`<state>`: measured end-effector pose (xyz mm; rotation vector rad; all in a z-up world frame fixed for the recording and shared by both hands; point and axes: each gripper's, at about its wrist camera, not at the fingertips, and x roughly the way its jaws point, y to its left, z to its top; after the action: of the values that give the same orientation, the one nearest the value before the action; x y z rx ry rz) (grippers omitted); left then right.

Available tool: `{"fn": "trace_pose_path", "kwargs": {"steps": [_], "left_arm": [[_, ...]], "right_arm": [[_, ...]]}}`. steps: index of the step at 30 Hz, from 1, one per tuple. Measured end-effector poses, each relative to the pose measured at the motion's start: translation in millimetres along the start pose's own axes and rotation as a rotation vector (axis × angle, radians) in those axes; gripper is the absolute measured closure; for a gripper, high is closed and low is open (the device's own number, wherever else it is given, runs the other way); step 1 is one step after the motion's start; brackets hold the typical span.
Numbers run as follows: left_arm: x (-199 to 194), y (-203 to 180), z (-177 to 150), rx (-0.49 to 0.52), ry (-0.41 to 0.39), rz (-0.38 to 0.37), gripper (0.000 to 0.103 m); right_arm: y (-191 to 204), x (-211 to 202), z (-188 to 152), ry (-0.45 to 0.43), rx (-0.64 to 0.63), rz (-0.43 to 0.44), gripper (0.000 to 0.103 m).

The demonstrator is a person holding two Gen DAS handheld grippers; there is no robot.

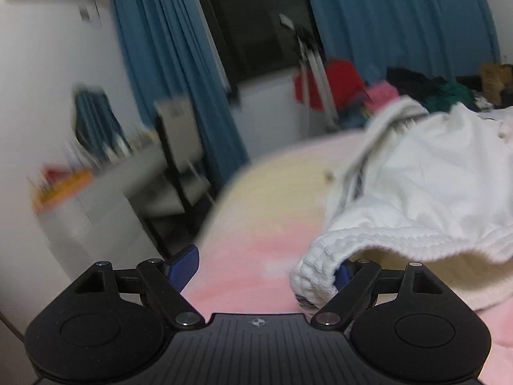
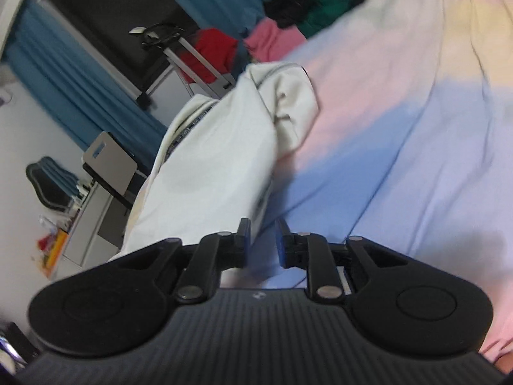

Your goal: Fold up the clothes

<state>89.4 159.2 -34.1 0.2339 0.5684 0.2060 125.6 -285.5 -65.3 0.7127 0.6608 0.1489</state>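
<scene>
**Soft cloth, matt plastic**

The white cotton-like garment (image 1: 426, 176) is matt woven cloth, its elastic hem (image 1: 323, 256) ribbed and gathered. The pastel pink, yellow and blue bedsheet (image 2: 400, 147) looks smooth and soft. Both black gripper bodies are matt ridged plastic with shiny metal rivets (image 1: 184, 317); the blue fingers (image 1: 184, 263) look rubbery. The blue curtains (image 1: 166, 64) hang in pleated fabric.

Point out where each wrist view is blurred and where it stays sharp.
Left wrist view: the desk clutter and chair at left are smeared by motion blur, while the left gripper and the white garment look fairly sharp. Right wrist view: the pastel bedsheet is soft, the garment's near edge streaks, and the right gripper stays crisp.
</scene>
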Motion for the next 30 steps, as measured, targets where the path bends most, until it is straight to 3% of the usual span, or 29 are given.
{"fn": "trace_pose_path", "kwargs": {"steps": [3,5,9,13,16,19,23,26,30], "left_arm": [[8,12,-6,-0.062,0.126,-0.159,0.019],[6,20,-6,-0.099,0.158,-0.209,0.02],[-8,43,-4,-0.258,0.174,-0.373,0.018],[-17,68,-15,-0.43,0.132,-0.515,0.006],[-10,85,-25,-0.608,0.137,-0.606,0.004],[8,94,-35,-0.777,0.19,-0.629,0.002],[41,96,-45,-0.906,0.298,-0.633,0.003],[64,89,-52,-0.946,0.372,-0.627,0.006],[81,69,-57,-0.909,0.447,-0.65,0.017]], "right_arm": [[0,11,-7,0.038,0.018,0.024,0.054],[-1,18,-12,0.071,0.036,0.052,0.054],[-2,27,-24,0.111,0.085,0.064,0.054],[-4,36,-32,0.118,0.107,0.032,0.054],[-4,49,-34,0.124,0.119,0.018,0.054],[-2,54,-35,0.12,0.115,0.02,0.054],[0,55,-36,0.106,0.103,0.03,0.053],[2,56,-36,0.097,0.094,0.037,0.054],[5,57,-37,0.081,0.083,0.051,0.054]]}}
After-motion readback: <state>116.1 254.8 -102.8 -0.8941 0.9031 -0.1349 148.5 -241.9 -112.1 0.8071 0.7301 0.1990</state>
